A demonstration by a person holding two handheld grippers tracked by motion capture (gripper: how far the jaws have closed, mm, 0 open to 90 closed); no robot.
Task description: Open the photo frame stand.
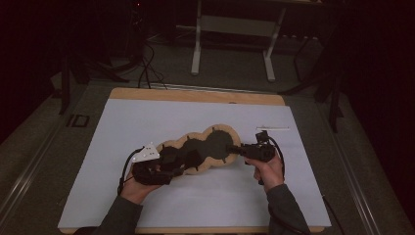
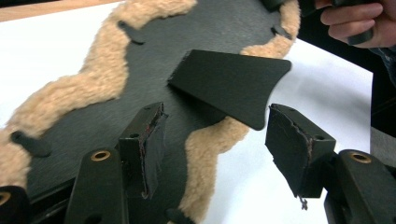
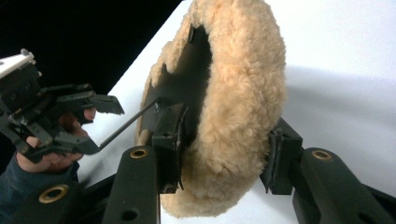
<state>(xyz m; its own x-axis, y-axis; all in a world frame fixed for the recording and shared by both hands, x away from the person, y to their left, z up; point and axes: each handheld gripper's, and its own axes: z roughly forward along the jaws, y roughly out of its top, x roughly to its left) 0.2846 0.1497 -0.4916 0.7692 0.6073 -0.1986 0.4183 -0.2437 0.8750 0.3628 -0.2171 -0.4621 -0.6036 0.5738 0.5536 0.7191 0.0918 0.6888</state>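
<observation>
Item: sheepskin pad point(image 1: 205, 149), a long wavy-edged piece lying flat at the centre of the high view, running from lower left to upper right.
Materials: black textured sheet on the upper face; tan curly fleece point(image 2: 84, 88) forms the scalloped border.
Fittings: short black tabs point(image 2: 30, 143) at the border; a stiff black flap point(image 2: 233, 84), fan-shaped with a curved edge, stands up off the black face.
Surface: white sheet point(image 1: 147, 122) over a wooden table point(image 1: 195, 95).
Left gripper point(image 1: 164, 164): jaws wide apart, clamping nothing; flap and fleece edge lie between and beyond them.
Right gripper point(image 3: 226, 144): jaws closed on the rounded fleece end at the pad's right, which it holds on edge.
Pads point(image 2: 289, 140): black facing, frayed at the edges.
Other: thin white strip point(image 1: 272, 128), upper right of sheet.
Writing: none legible.
</observation>
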